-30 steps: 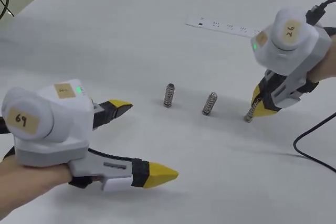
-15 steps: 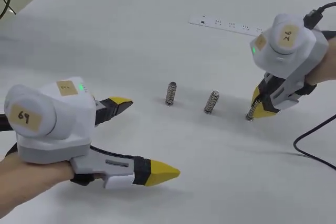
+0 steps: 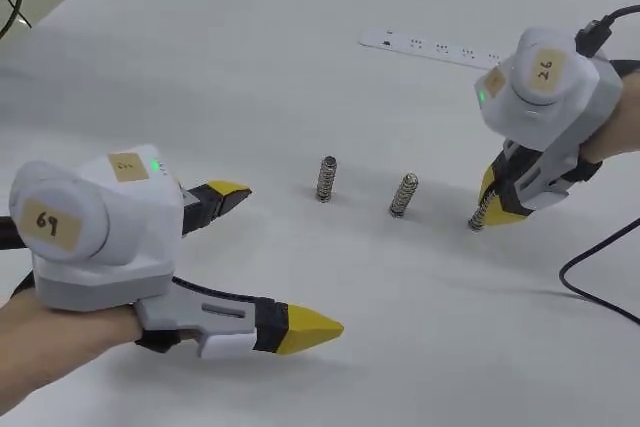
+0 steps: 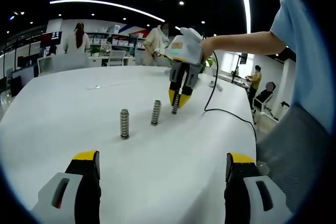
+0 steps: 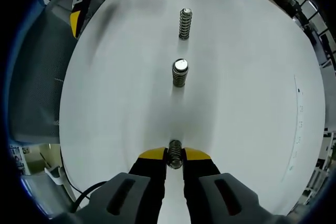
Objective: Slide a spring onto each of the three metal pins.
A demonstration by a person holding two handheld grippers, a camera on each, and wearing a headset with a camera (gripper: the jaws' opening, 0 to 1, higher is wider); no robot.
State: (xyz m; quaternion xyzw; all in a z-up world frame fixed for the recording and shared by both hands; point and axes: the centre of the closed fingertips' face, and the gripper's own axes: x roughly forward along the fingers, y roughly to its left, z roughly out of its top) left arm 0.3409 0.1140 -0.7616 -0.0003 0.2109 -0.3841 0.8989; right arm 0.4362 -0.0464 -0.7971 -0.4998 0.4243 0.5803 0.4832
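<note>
One white office tabletop (image 3: 250, 47); left tongs (image 3: 280, 259) agape, empty; right tongs (image 5: 175, 158) tight on spring (image 5: 175, 148).

Bright metal springs (image 3: 326, 179) on a smooth matt white tabletop (image 3: 250, 67), near a plastic power strip (image 3: 430, 48)

right gripper (image 3: 497, 211) at the rightmost spring (image 3: 480, 212)

White-and-grey left gripper (image 3: 275, 259) tagged 69, right gripper (image 3: 497, 207) tagged 26, both green-lit, black-jawed, yellow-tipped, with a black cable (image 3: 563, 269) at four o'clock.
</note>
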